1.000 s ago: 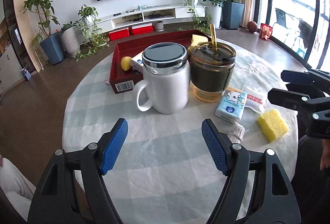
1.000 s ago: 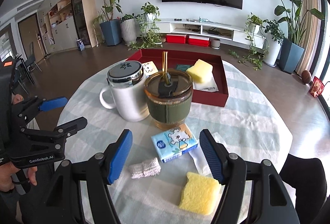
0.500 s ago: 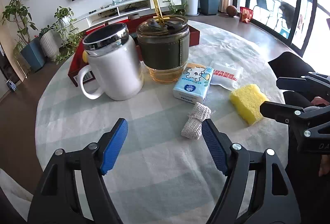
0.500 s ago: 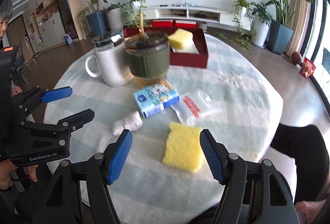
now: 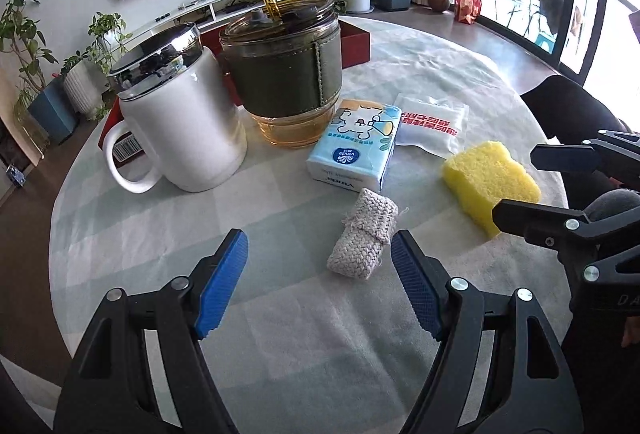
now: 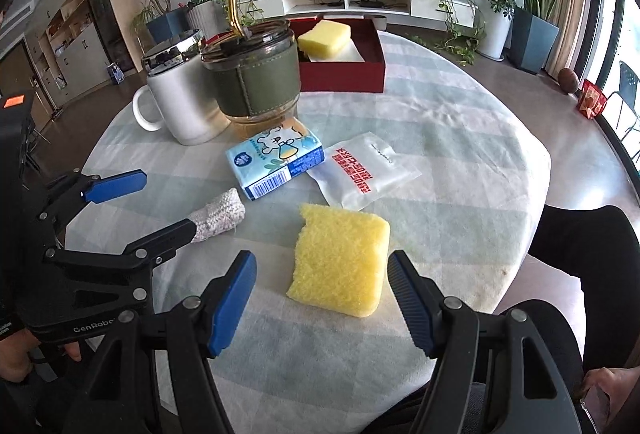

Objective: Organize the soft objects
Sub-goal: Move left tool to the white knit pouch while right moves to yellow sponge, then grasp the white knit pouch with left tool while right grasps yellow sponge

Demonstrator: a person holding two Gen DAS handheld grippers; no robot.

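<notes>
A folded knitted cloth point(image 5: 363, 238) lies on the checked tablecloth just ahead of my left gripper point(image 5: 318, 254), nearer its right finger; the jaws stand open and empty. A yellow sponge point(image 6: 341, 259) lies flat between the tips of my right gripper point(image 6: 322, 274), whose jaws are open and apart from it. The same sponge point(image 5: 490, 181) shows in the left wrist view, and the cloth point(image 6: 218, 215) in the right wrist view. A blue tissue pack point(image 5: 355, 146) and a white sachet point(image 5: 434, 123) lie behind them.
A white lidded mug point(image 5: 180, 118) and a glass cup with a green sleeve and straw point(image 5: 286, 70) stand behind the soft things. A red tray point(image 6: 362, 74) at the far side holds another yellow sponge point(image 6: 324, 37). The table edge and a person's dark-clad leg point(image 6: 588, 246) are at the right.
Both grippers have come down and closer to the table. The knitted cloth now sits near my left fingertips and the yellow sponge between my right ones. Jaws stay as wide as before.
</notes>
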